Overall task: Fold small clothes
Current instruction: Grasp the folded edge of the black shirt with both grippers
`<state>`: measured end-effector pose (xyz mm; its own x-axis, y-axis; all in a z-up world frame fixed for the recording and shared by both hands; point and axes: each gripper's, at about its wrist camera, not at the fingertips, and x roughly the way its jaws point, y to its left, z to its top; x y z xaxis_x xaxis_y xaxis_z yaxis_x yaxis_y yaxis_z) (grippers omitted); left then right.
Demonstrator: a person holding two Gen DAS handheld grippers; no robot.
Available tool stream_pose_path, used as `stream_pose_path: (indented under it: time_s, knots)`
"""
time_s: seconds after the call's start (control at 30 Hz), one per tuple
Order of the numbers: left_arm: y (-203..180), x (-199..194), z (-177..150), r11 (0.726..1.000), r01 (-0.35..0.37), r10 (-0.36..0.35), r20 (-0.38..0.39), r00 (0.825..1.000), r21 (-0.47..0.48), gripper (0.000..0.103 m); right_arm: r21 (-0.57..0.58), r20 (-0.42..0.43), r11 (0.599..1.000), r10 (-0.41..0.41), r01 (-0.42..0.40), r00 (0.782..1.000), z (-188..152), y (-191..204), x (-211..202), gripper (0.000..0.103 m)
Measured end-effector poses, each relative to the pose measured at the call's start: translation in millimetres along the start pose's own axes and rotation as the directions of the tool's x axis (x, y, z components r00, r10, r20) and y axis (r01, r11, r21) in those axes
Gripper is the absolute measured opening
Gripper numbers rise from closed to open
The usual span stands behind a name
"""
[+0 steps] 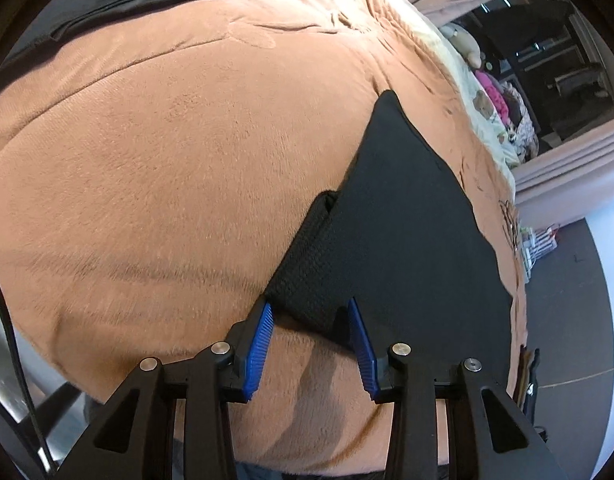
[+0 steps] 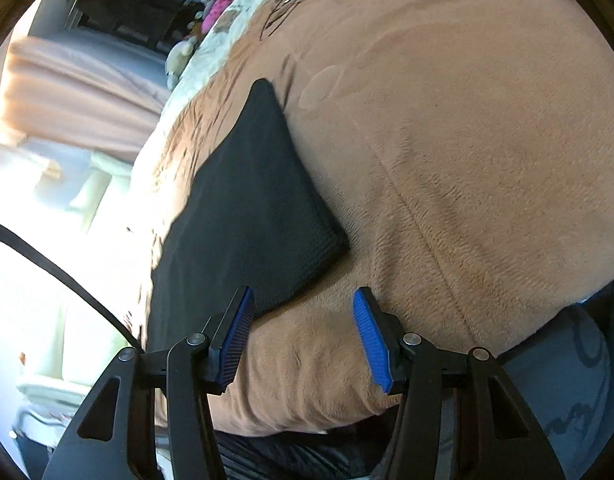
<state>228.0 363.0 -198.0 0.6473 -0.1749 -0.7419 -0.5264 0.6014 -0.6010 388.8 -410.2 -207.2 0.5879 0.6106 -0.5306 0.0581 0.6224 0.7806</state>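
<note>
On the bed, near its front edge: a small black garment [image 1: 407, 232] lies flat on the tan plush blanket [image 1: 167, 160], a thick textured band along its near side.
Garment in right view: the same black garment [image 2: 243, 216] runs from the left pad up and away, one corner pointing toward the far end of the bed.
Left gripper [image 1: 311, 344]: jaws partly open; the textured band's lower corner sits between the blue pads [image 1: 259, 344], the right pad against the cloth's edge; whether they actually pinch it, I cannot tell.
Right gripper [image 2: 303, 336]: jaws partly open, only blanket between them; the left blue pad [image 2: 237, 340] sits at the garment's near edge, the right pad over bare blanket.
Second dark garment [image 1: 119, 4]: folded, at the far left of the blanket, well apart from the first.
Bed's far end: a pale printed sheet [image 1: 483, 108] with soft toys [image 1: 463, 44] beside it.
Room beyond: pinkish curtains [image 2: 79, 92] and a dark floor [image 1: 567, 300].
Cable [image 2: 55, 272]: a black line crossing the bright left side of the right view.
</note>
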Motion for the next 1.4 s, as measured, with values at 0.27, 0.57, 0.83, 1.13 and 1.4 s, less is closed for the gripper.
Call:
stream_pose_path:
  time_s: [0.27,0.57,0.83,1.13,1.4]
  knots:
    - [5,6,13,0.995,0.070,-0.067,0.038,0.997,-0.069,0.041,0.077,0.074,0.996,0.048,-0.053,0.996,-8,-12,10,0.050]
    - [5,1,7,0.983,0.160,-0.156,0.045,0.987,-0.092,0.041,0.034,0.065,0.996,0.084,-0.086,0.994,-26,1,22,0.050]
    - [-3,2,4,0.987,0.131,-0.126,0.064,0.990,-0.095,0.041,0.025,0.087,1.000,-0.006,0.004,0.996,-22,-2,21,0.016]
    - [-12,8,-13,0.978,0.175,-0.172,0.036,0.984,-0.115,0.041,0.020,0.116,0.999,-0.039,0.037,0.992,-27,7,9,0.002]
    - [-13,4,-1,0.987,0.122,-0.109,0.124,0.986,-0.108,0.041,0.024,0.127,0.999,-0.034,0.031,0.991,-23,13,3,0.001]
